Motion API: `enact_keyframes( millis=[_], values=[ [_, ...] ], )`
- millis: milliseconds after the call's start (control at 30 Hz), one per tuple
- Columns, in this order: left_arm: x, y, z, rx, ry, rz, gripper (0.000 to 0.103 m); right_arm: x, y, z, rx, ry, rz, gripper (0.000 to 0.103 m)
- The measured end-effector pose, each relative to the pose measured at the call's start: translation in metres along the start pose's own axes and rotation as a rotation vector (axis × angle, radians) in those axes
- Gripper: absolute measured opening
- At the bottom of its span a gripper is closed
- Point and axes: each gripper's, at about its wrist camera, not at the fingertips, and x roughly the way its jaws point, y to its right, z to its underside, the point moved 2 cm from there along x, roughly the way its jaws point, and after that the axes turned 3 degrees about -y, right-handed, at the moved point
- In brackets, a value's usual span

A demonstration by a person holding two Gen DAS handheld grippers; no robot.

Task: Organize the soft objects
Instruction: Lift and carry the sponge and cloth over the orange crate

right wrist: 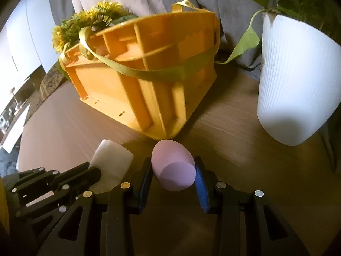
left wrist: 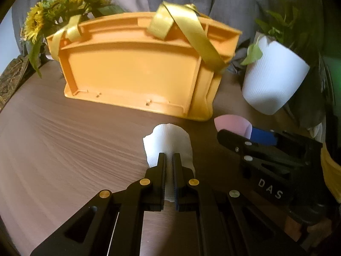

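Observation:
My left gripper (left wrist: 169, 156) is shut on a folded white cloth (left wrist: 168, 140), held just above the wooden table. The cloth also shows in the right wrist view (right wrist: 111, 160), with the left gripper (right wrist: 97, 173) beside it. My right gripper (right wrist: 173, 168) is shut on a pink egg-shaped sponge (right wrist: 173, 167), squeezed between its blue pads. In the left wrist view the sponge (left wrist: 232, 123) and the right gripper (left wrist: 245, 136) are at the right. An orange plastic crate (left wrist: 136, 64) with yellow ribbon handles stands just beyond both grippers; it also shows in the right wrist view (right wrist: 138, 74).
A white ribbed plant pot (left wrist: 272, 79) stands right of the crate, close to the right gripper; it also shows in the right wrist view (right wrist: 296, 85). Sunflowers (left wrist: 53, 10) sit behind the crate's left end. Grey curtains hang behind. The wooden table (left wrist: 64, 138) extends left.

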Motion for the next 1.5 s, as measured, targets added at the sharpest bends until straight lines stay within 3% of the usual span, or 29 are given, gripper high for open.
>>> enact_keyframes(
  millis=[800,1067,1500],
  values=[
    [-0.075,-0.027,-0.003,-0.023,0.128,0.034,0.008,-0.058,-0.041,-0.001,0.031,0.08,0.019,0.039],
    [-0.099,-0.051,-0.008,0.023,0.184,0.054,0.008,-0.074,-0.067,-0.006,0.044,0.12,0.048,0.039],
    [-0.127,-0.1,-0.029,0.14,0.211,0.153,0.008,-0.098,-0.122,-0.018,0.159,0.196,0.149,0.039]
  ],
)
